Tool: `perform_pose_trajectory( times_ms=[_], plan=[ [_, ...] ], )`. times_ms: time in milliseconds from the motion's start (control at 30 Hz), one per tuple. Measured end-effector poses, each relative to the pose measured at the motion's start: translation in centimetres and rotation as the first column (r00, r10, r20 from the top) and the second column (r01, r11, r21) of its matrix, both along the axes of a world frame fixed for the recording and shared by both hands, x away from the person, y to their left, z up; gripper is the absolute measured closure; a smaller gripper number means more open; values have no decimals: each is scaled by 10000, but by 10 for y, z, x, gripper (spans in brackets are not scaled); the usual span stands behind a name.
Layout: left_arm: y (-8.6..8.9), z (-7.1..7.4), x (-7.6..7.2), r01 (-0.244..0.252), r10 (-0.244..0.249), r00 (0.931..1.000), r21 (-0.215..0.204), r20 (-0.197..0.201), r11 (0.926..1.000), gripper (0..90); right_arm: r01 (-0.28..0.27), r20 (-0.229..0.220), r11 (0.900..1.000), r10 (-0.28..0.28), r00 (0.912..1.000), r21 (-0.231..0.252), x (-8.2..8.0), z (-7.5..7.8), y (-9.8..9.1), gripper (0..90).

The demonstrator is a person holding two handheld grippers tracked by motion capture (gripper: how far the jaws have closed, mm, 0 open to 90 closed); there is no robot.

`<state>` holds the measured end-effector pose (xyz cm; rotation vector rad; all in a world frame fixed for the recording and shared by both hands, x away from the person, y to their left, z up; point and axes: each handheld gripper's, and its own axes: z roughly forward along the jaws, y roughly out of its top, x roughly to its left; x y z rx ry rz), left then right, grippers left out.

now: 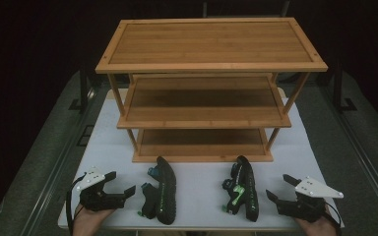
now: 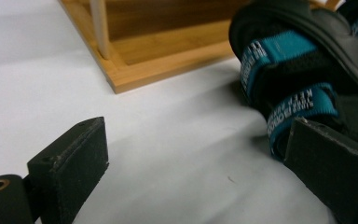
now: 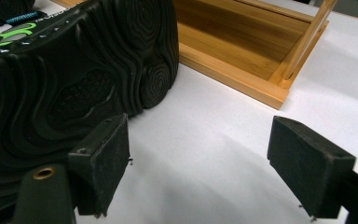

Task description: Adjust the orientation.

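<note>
Two sandals, one teal-strapped and one green-strapped, lie on their sides on the white table before a bamboo shelf rack; the left gripper and right gripper flank them, jaws spread wide, grasping nothing.

White lettering on the sandal's teal straps is too blurred to read

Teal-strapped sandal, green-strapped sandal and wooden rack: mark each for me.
Teal-strapped sandal (image 1: 163, 189), high view, on its black sole edge.
Green-strapped sandal (image 1: 246, 189), high view, on its black sole edge.
Wooden rack (image 1: 211, 42), high view, on the top shelf board.
</note>
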<state>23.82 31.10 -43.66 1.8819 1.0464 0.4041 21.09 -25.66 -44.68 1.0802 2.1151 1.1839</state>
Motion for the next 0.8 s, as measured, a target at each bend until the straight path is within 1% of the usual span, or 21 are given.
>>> perform_pose_trajectory(
  times_ms=[100, 133, 167, 200, 267, 333, 367, 400, 433, 467, 500, 533, 600, 633, 667, 700, 733, 767, 800],
  plan=[
    [-4, -1, 0, 223, -222, 9997, 120, -92, 9997, 53, 4, -7, 10000, -4, 10000, 1, 0, 0, -1, 205],
    [-4, -1, 0, 223, -222, 9997, 120, -92, 9997, 53, 4, -7, 10000, -4, 10000, 1, 0, 0, -1, 205],
    [-6, -2, -1, 388, -386, 9992, 186, -114, 9991, 53, -7, -9, 10000, 7, 10000, 12, -1, 1, 0, 205],
    [-8, -2, -2, 475, -472, 9988, 283, -102, 9985, 53, -14, -2, 10000, 14, 10000, -1, -1, 1, 0, 205],
    [-9, -2, -3, 542, -540, 9985, 313, -87, 9980, 67, -20, 5, 10000, 20, 10000, 7, -1, 1, 0, 205],
    [-11, -2, -3, 746, -740, 9972, 438, -141, 9963, 69, -37, 21, 10000, 37, 10000, 15, -2, 1, 1, 205],
    [-14, -3, -3, 848, -838, 9962, 495, -224, 9952, 81, -54, 23, 10000, 54, 10000, 15, -1, 1, 1, 205],
    [-15, -4, -3, 994, -983, 9949, 505, -228, 9938, 113, -61, 19, 10000, 61, 10000, 16, -1, 1, 1, 205],
    [-15, -4, -3, 994, -983, 9949, 505, -228, 9938, 124, -69, 14, 10000, 69, 10000, 10, -1, 1, 1, 205],
    [-18, -4, -2, 1124, -1104, 9933, 614, -349, 9918, 128, -82, 13, 10000, 82, 10000, -2, -1, 1, 1, 205],
    [-18, -4, -2, 1124, -1104, 9933, 614, -349, 9918, 146, -82, 13, 10000, 82, 10000, -2, -1, 1, 1, 205],
    [-20, -5, -1, 1347, -1323, 9903, 599, -418, 9891, 172, -96, 10, 10000, 96, 10000, 8, -1, 1, 1, 206],
    [-22, -6, -1, 1433, -1407, 9890, 593, -459, 9879, 214, -100, 6, 9999, 100, 9999, 8, -1, 1, 1, 206],
    [-25, -8, 1, 1669, -1630, 9847, 648, -620, 9838, 236, -136, 12, 9999, 136, 9999, -14, -1, 0, 2, 206],
    [-28, -9, 2, 1690, -1647, 9843, 702, -637, 9831, 247, -154, 16, 9999, 154, 9999, -14, -1, 0, 2, 206],
    [-28, -9, 2, 1690, -1647, 9843, 702, -637, 9831, 257, -154, 16, 9999, 154, 9999, -14, -1, 0, 2, 206],
    [-30, -9, 3, 1795, -1746, 9819, 648, -737, 9816, 257, -157, 11, 9999, 157, 9999, -19, -1, 0, 3, 206],
    [-33, -10, 4, 1938, -1891, 9788, 581, -780, 9793, 306, -176, 20, 9998, 176, 9998, -31, -1, 1, 3, 206],
    [-33, -10, 4, 1938, -1891, 9788, 581, -780, 9793, 321, -176, 20, 9998, 176, 9998, -31, -1, 1, 3, 206]
  ],
)
